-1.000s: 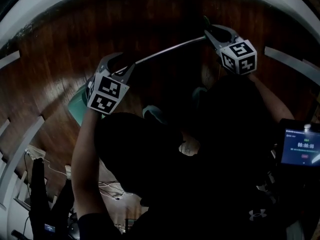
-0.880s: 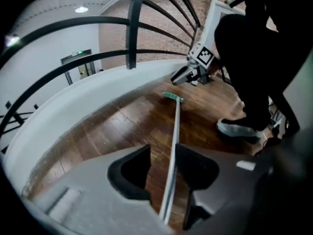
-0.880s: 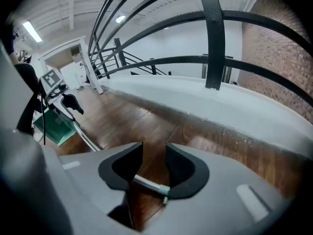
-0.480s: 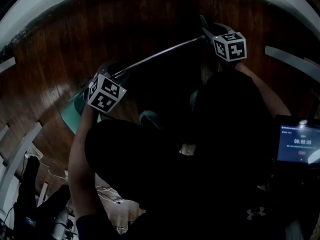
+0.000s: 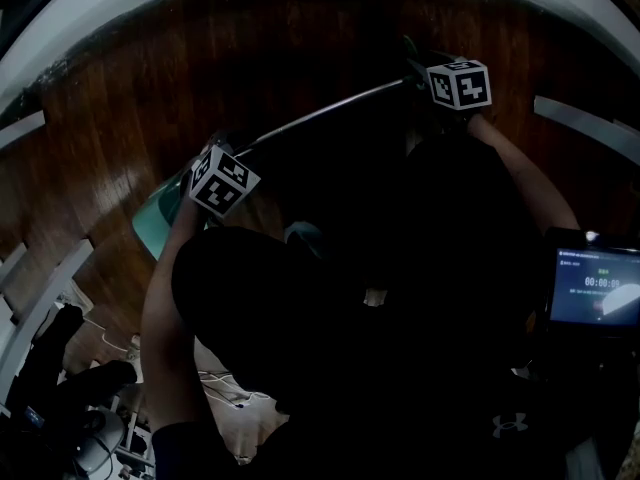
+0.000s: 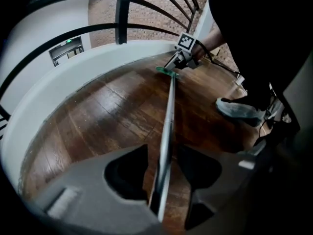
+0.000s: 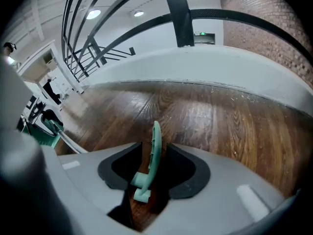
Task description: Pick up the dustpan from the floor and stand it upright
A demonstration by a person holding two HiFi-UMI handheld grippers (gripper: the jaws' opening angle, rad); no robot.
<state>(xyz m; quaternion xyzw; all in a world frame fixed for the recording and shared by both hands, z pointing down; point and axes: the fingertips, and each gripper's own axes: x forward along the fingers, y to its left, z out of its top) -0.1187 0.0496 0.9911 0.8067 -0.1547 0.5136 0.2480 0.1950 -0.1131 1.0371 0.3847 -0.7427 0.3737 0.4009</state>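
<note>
Dustpan (image 5: 158,220) lies at eight o'clock from our left gripper (image 6: 162,153). It and our right gripper (image 7: 154,146) are opening, loose around pole (image 6: 169,114) and green grip (image 7: 154,153); we centre both before squeezing.

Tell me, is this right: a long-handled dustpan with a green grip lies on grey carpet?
Not carpet: the floor is dark wooden boards, as the right gripper view shows. The long-handled dustpan with its green grip does lie on it.
</note>
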